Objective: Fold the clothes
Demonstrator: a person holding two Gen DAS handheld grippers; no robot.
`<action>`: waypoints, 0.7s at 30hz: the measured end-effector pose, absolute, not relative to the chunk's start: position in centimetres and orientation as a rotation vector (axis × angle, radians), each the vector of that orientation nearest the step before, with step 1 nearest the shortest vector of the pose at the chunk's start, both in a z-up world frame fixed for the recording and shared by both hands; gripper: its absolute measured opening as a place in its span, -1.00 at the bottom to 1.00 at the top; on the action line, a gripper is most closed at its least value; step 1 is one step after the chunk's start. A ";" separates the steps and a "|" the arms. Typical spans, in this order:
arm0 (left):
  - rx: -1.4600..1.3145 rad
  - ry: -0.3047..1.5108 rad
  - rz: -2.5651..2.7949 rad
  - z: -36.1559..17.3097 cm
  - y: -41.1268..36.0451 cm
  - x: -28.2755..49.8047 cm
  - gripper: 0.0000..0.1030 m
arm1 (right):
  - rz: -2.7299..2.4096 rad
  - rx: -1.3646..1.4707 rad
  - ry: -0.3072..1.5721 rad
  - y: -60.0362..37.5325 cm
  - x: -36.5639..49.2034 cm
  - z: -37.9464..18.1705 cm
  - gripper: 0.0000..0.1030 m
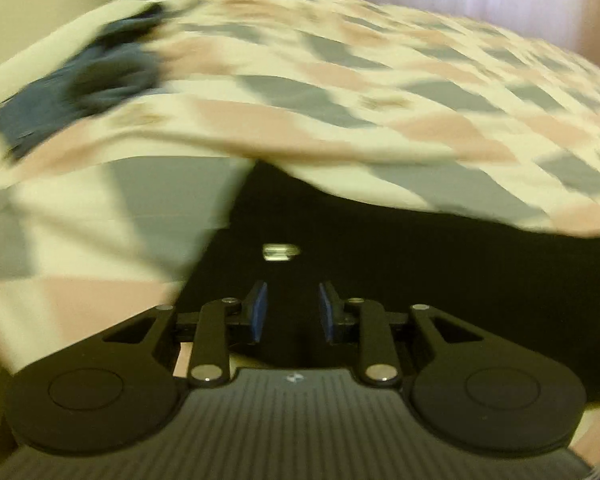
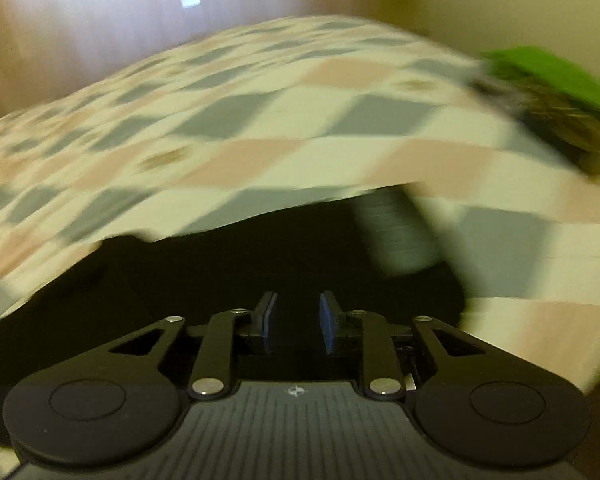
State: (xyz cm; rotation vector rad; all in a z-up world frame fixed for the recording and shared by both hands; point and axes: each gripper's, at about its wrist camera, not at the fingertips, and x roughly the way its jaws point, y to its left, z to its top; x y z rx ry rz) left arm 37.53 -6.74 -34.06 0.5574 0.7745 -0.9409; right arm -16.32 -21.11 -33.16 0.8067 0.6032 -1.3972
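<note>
A black garment (image 1: 380, 264) lies spread on a bed, its far edge against the checked bedspread (image 1: 340, 80). My left gripper (image 1: 292, 294) hovers low over it, open, blue pads (image 1: 259, 312) apart with nothing between them. Just ahead of it, a small shiny piece (image 1: 280, 251) sits on the black cloth. In the right wrist view the same black garment (image 2: 220, 272) fills the foreground. My right gripper (image 2: 298, 304) is also open and empty above it. Both views are motion-blurred.
A dark blue garment (image 1: 92, 84) lies crumpled at the far left of the bed. A green item on something dark and patterned (image 2: 552, 80) sits at the far right. A blurred grey shape (image 2: 396, 232) crosses the black cloth's right edge. Curtains (image 2: 80, 32) hang behind.
</note>
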 end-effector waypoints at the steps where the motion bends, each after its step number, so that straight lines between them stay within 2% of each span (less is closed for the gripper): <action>1: 0.578 0.781 -0.961 -35.1 -7.7 37.1 -0.50 | -1.371 0.827 0.622 -21.6 -15.6 -34.4 -0.52; 3: 0.628 0.814 -0.934 -37.7 -9.4 37.3 -0.49 | -1.375 0.858 0.695 -22.5 -15.5 -36.9 -0.53; 4: 0.650 0.829 -0.902 -38.5 -9.8 37.7 -0.49 | -1.382 0.875 0.727 -22.8 -15.9 -37.9 -0.74; 5: 0.662 0.839 -0.879 -38.8 -10.2 37.9 -0.50 | -1.388 0.890 0.727 -22.9 -16.4 -37.8 -0.86; 6: 0.647 0.836 -0.876 -38.1 -10.3 37.9 -0.50 | -1.395 0.899 0.726 -23.0 -16.8 -37.5 -0.82; 8: 0.624 0.797 -0.906 -36.2 -10.5 37.3 -0.52 | -1.415 0.830 0.714 -22.9 -16.5 -35.4 -0.51; 9: 0.618 0.768 -0.937 -35.3 -10.8 36.6 -0.52 | -1.401 0.791 0.695 -23.0 -16.0 -34.6 -0.47; 12: 0.624 0.729 -1.035 -34.3 -12.9 34.2 -0.51 | -1.314 0.697 0.647 -23.5 -13.8 -33.3 -0.45; 16: 0.709 0.684 -1.116 -36.7 -16.6 31.3 -0.50 | -1.240 0.564 0.690 -25.6 -10.3 -35.5 -0.45; 18: 0.736 0.700 -1.102 -38.8 -18.1 31.4 -0.44 | -1.263 0.578 0.784 -27.5 -10.3 -38.0 -0.47; 19: 0.743 0.713 -1.087 -39.8 -18.8 31.6 -0.34 | -1.251 0.613 0.786 -28.1 -10.7 -38.8 -0.50; 21: 0.750 0.723 -1.068 -39.9 -19.2 31.7 -0.32 | -1.240 0.648 0.783 -28.5 -11.1 -38.8 -0.50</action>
